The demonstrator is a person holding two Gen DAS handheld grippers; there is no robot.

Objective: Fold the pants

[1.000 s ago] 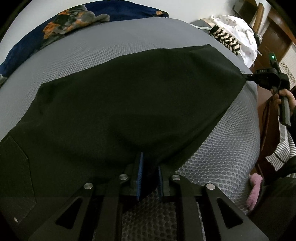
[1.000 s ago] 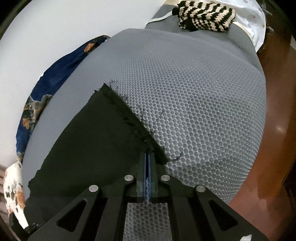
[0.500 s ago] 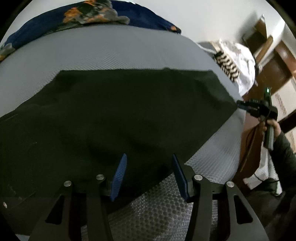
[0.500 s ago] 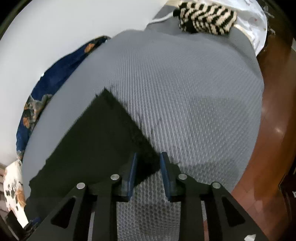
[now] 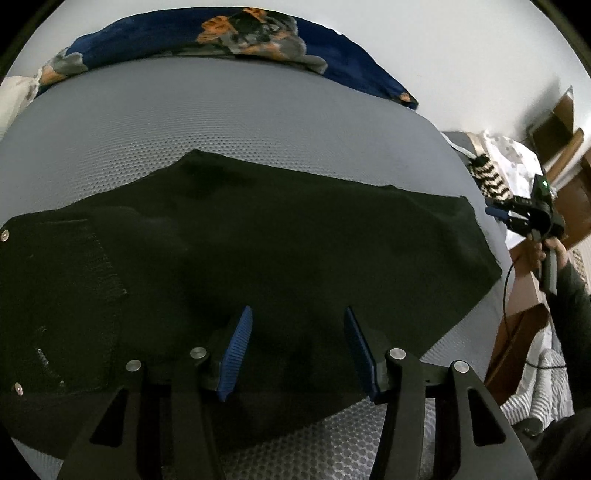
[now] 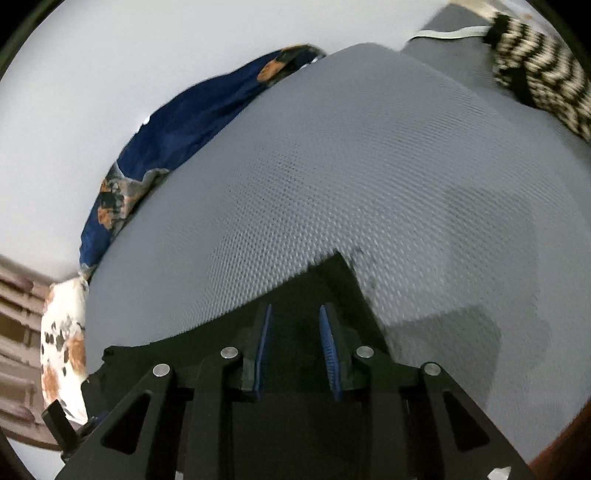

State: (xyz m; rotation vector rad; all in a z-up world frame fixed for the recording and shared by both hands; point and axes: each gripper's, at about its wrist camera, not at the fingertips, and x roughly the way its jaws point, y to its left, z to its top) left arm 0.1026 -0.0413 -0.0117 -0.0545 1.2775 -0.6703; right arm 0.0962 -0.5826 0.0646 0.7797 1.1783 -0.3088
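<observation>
Black pants lie spread flat on a grey mesh mattress. My left gripper hangs open over their near edge; its blue pads stand wide apart and grip nothing. Out at the pants' right end, a hand holds my right gripper just off the hem. From its own camera, the right gripper is open above the pants' corner, and the fabric lies below its pads without being pinched.
A dark blue flowered blanket runs along the wall behind the mattress. A black-and-cream zigzag knit lies at the far right end. Wooden furniture and striped cloth stand beyond the mattress's right edge. A white flowered pillow sits at the left.
Both grippers were shut on the pants' edge and have opened and let go. The pants have settled flat. The right gripper has shifted so the corner lies under it.
</observation>
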